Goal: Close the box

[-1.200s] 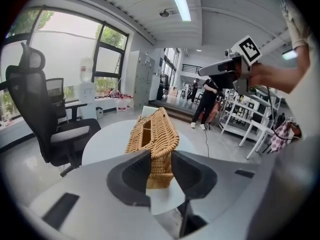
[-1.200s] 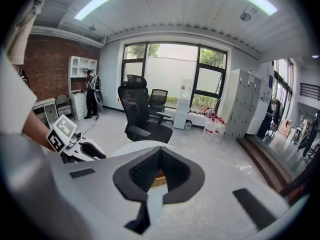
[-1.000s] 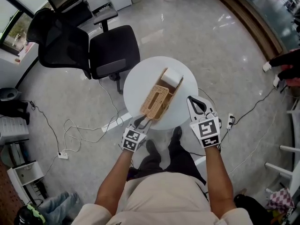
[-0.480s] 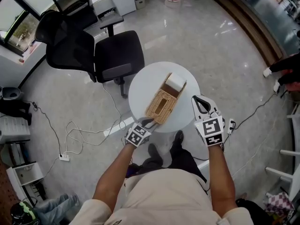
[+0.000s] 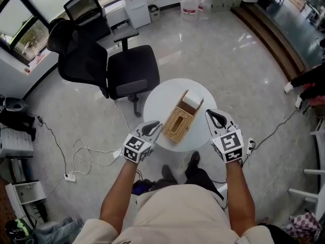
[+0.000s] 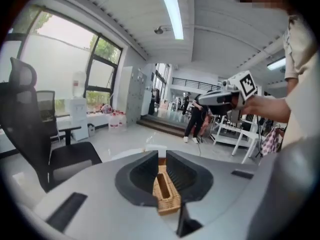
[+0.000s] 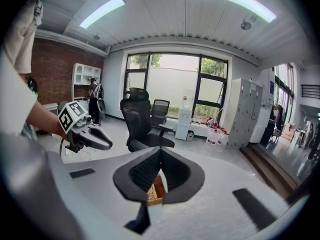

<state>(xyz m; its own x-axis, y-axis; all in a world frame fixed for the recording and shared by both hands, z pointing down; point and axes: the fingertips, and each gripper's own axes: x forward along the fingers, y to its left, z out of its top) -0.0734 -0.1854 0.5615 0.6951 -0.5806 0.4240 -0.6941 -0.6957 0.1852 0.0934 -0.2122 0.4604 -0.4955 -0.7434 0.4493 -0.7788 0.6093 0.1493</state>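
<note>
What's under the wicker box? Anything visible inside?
The wicker box rests on the round white table. Its woven top covers the inside; the slot in it shows only dark, so contents cannot be told.

Round white table (image 5: 160, 102) — one wicker box (image 5: 181, 124) rests near its middle.

Tan woven box (image 5: 179, 126), white table (image 5: 161, 98), black chair (image 5: 133, 71).

Open-plan office or lab space. Indicators: polished grey floor (image 5: 228, 50), black mesh office chair (image 5: 131, 71), tall windows (image 7: 172, 81), water dispenser (image 5: 136, 4), grey metal lockers (image 7: 244, 109), white shelving (image 7: 81, 74) against a brick wall (image 7: 47, 66), and ceiling strip lights (image 6: 171, 11). Loose cables (image 5: 86, 146) lie on the floor beside a small round white worktop (image 5: 165, 98).
</note>
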